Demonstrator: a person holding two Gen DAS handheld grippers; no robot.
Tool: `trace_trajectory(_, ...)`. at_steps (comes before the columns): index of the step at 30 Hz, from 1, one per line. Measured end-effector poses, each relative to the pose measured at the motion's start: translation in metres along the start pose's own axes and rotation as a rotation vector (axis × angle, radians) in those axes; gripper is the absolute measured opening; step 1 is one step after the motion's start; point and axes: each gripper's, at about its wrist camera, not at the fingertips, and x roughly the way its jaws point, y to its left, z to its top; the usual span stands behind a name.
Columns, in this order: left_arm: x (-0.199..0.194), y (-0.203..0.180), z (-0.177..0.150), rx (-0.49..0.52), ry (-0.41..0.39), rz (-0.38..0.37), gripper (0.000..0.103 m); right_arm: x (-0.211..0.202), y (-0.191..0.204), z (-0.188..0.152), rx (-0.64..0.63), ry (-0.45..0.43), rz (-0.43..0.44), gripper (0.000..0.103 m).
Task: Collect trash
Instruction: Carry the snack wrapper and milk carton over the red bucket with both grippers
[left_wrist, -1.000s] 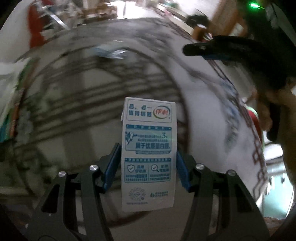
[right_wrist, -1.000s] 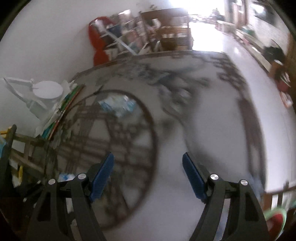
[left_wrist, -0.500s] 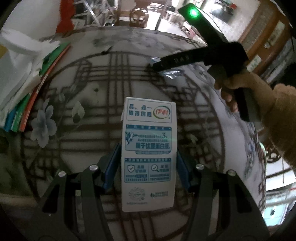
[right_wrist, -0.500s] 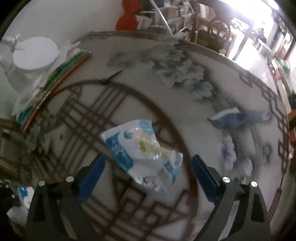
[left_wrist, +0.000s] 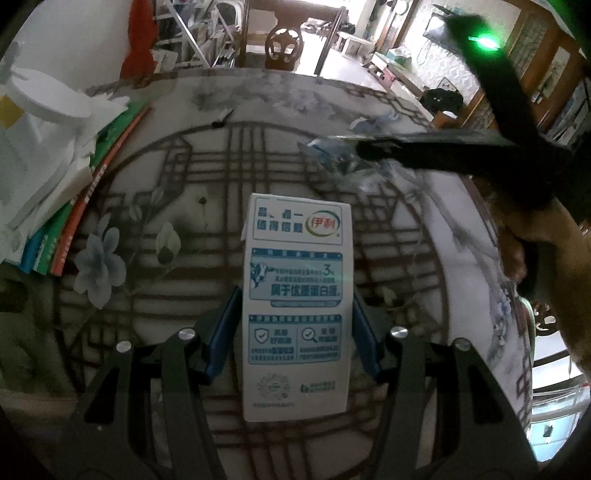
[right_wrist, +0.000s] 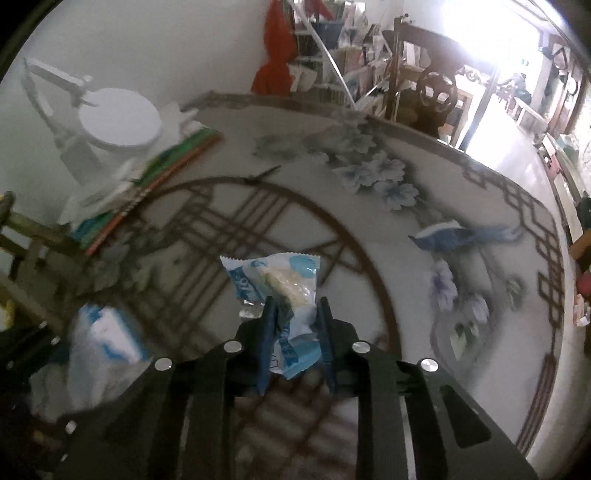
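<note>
Fingers (right_wrist: 271, 332) of the right gripper (right_wrist: 293, 328) are clamped on a snack wrapper (right_wrist: 280, 291); the blue pads pinch its lower half, and its crinkled white-and-blue upper half fans out above the fingertips. A pale lump shows through the clear part of the wrapper; what it is cannot be told. The wrapper is held above the patterned table (right_wrist: 424, 177), not resting on it.

The left gripper (left_wrist: 295, 317) grips a milk carton (left_wrist: 297, 302). Its blue pads press against both side faces of the carton at about mid-height. The carton stands upright between the fingers, printed face toward the camera, with its top closed; its contents are not visible.

In the left wrist view, the right gripper (left_wrist: 364, 149) appears as a dark bar reaching in from the right, with the wrapper (left_wrist: 332, 151) at its tip, beyond and to the right of the carton. In the right wrist view, the carton (right_wrist: 107, 336) is a blurred white-and-blue shape at lower left.

A stack of books (left_wrist: 74, 206) lies at the left edge of the table, with a white lamp (right_wrist: 118, 125) beside it. A small dark object (left_wrist: 221, 120) lies near the far rim of the round pattern.
</note>
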Motion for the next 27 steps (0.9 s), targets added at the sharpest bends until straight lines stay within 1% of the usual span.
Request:
trace_trajectory(4, -0.013, -0.013, -0.001, 0.022, -0.024, -0.013, 0.054, -0.042, 0.012, -0.027, 0.037, -0.044, 0.011, 0.021)
trace_trajectory(8, -0.024, -0.027, -0.004, 0.053, -0.042, -0.029, 0.054, -0.08, 0.016, -0.06, 0.117, -0.076, 0.004, 0.021)
trace_trajectory(17, -0.045, -0.064, -0.018, 0.131, -0.056, -0.072, 0.054, -0.142, 0.007, -0.148, 0.374, -0.12, -0.056, 0.021)
trace_trajectory(21, -0.05, -0.089, -0.025, 0.181, -0.052, -0.107, 0.054, -0.169, 0.008, -0.181, 0.46, -0.166, -0.093, 0.022)
trace_trajectory(24, -0.054, -0.104, -0.027, 0.198, -0.044, -0.152, 0.054, -0.187, 0.008, -0.201, 0.522, -0.209, -0.108, 0.021)
trace_trajectory(27, -0.062, -0.127, -0.03, 0.249, -0.06, -0.181, 0.054, -0.201, 0.006, -0.219, 0.576, -0.235, -0.126, 0.022)
